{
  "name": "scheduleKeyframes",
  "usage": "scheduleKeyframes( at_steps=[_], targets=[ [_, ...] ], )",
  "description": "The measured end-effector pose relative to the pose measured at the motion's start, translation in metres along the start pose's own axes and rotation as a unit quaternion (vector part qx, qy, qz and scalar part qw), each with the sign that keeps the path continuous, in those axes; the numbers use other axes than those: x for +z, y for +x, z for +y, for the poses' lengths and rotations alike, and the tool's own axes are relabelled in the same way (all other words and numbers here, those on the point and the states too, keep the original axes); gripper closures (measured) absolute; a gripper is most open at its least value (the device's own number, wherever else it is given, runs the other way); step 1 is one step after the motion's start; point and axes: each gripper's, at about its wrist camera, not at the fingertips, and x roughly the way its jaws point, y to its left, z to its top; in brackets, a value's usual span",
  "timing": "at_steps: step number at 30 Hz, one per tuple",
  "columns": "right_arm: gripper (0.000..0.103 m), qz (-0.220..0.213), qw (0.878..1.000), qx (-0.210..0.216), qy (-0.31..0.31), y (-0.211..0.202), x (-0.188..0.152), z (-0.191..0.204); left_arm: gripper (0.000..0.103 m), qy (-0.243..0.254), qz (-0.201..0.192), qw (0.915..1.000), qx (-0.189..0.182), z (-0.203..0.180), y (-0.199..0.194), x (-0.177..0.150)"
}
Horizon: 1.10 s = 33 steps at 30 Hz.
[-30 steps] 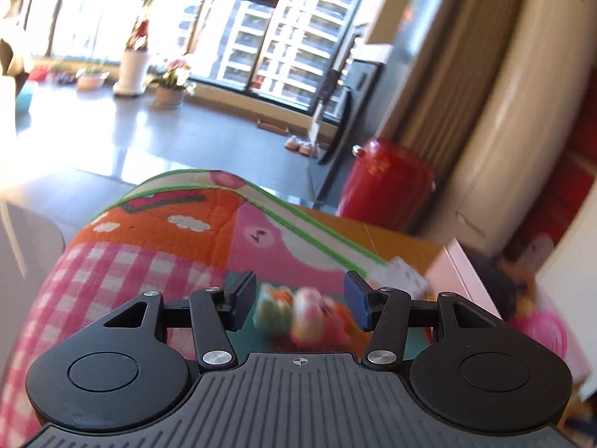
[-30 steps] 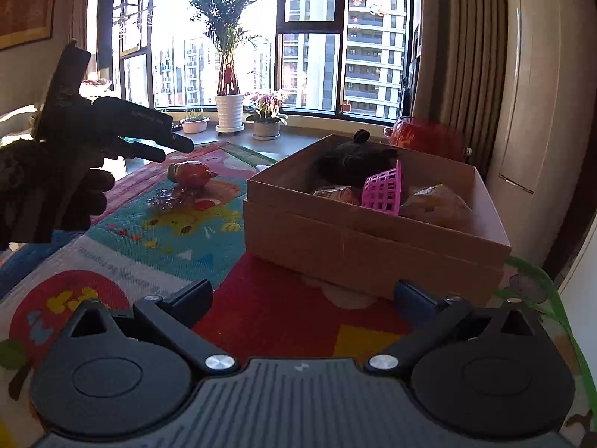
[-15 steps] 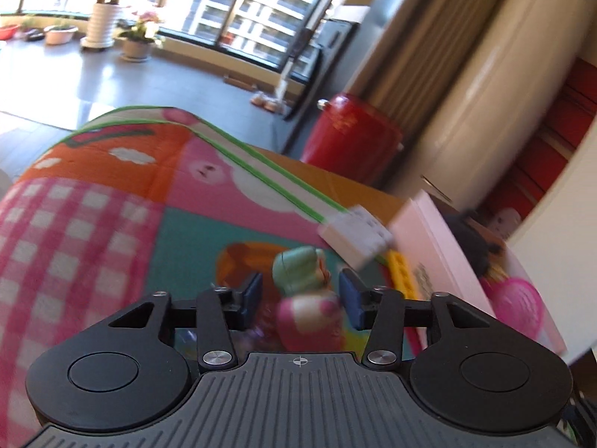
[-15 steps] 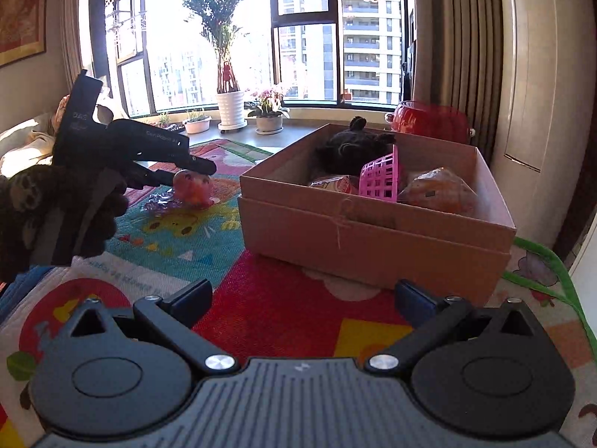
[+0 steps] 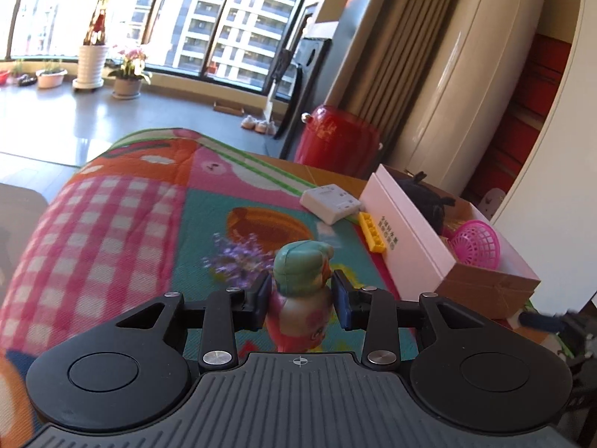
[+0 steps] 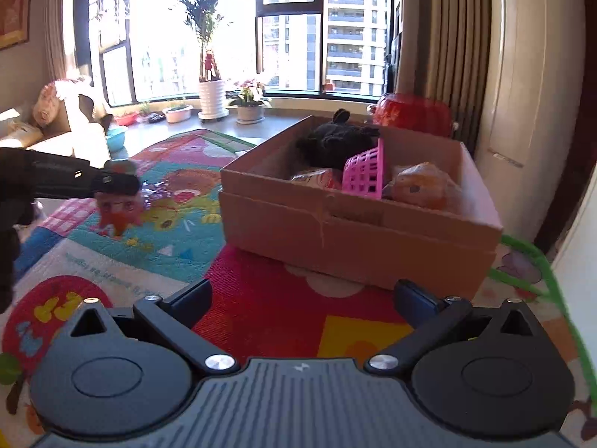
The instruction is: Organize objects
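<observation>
My left claw (image 5: 302, 300) pinches the toy figure (image 5: 300, 291) above the play mat (image 5: 112, 216); right claw (image 6: 302, 300) gapes empty. The box (image 6: 358, 231) holds several toys (white block (image 5: 330, 201), yellow brick (image 5: 371, 231) remain beside it).

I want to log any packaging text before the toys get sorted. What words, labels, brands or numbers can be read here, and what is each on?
No text here can be read outright.
Cardboard box: green printed characters on its pale side wall, too small and blurred to read.
White flat box: faint grey marks on top, too small to read.
Play mat: a line of small print near the blue patch, too blurred to read.
Red container: a faint pattern, not legible.
</observation>
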Motion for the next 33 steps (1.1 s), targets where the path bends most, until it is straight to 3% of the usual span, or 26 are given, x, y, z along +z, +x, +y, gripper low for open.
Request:
scheduleKeyframes(
  at_steps=[3, 6, 11, 14, 16, 18, 20, 26, 29, 33],
  targets=[
    [0.0, -0.016, 0.999, 0.009, -0.047, -0.017, 0.029, 0.015, 0.064, -0.01, -0.031, 0.9995, 0.004, 0.012, -0.01, -0.003],
    [0.0, -0.022, 0.997, 0.023, -0.069, -0.023, 0.082, 0.029, 0.064, -0.037, -0.067, 0.997, -0.005, 0.021, -0.016, -0.006],
    [0.0, 0.068, 0.996, 0.052, -0.015, 0.036, 0.173, 0.038, 0.064, -0.067, -0.099, 0.9924, -0.03, 0.031, -0.026, -0.008],
    [0.0, 0.125, 0.992, 0.027, 0.002, 0.103, 0.206, 0.044, 0.064, -0.09, -0.108, 0.9892, -0.042, 0.039, -0.028, -0.009],
    [0.003, 0.154, 0.988, -0.011, -0.012, 0.148, 0.214, 0.051, 0.064, -0.102, -0.108, 0.9879, -0.045, 0.045, -0.027, -0.009],
    [0.023, 0.182, 0.981, -0.058, -0.033, 0.191, 0.215, 0.057, 0.064, -0.112, -0.104, 0.9871, -0.045, 0.05, -0.025, -0.009],
    [0.07, 0.209, 0.971, -0.104, -0.057, 0.227, 0.213, 0.062, 0.064, -0.125, -0.103, 0.9856, -0.049, 0.055, -0.023, -0.009],
    [0.075, 0.228, 0.957, -0.17, -0.05, 0.292, 0.216, 0.057, 0.064, -0.154, -0.104, 0.9813, -0.049, 0.065, -0.022, -0.01],
    [0.077, 0.249, 0.953, -0.167, -0.054, 0.306, 0.212, 0.06, 0.064, -0.158, -0.105, 0.9805, -0.051, 0.067, -0.023, -0.011],
    [0.078, 0.258, 0.953, -0.141, -0.071, 0.293, 0.204, 0.071, 0.064, -0.164, -0.105, 0.9796, -0.049, 0.07, -0.021, -0.011]
  ],
)
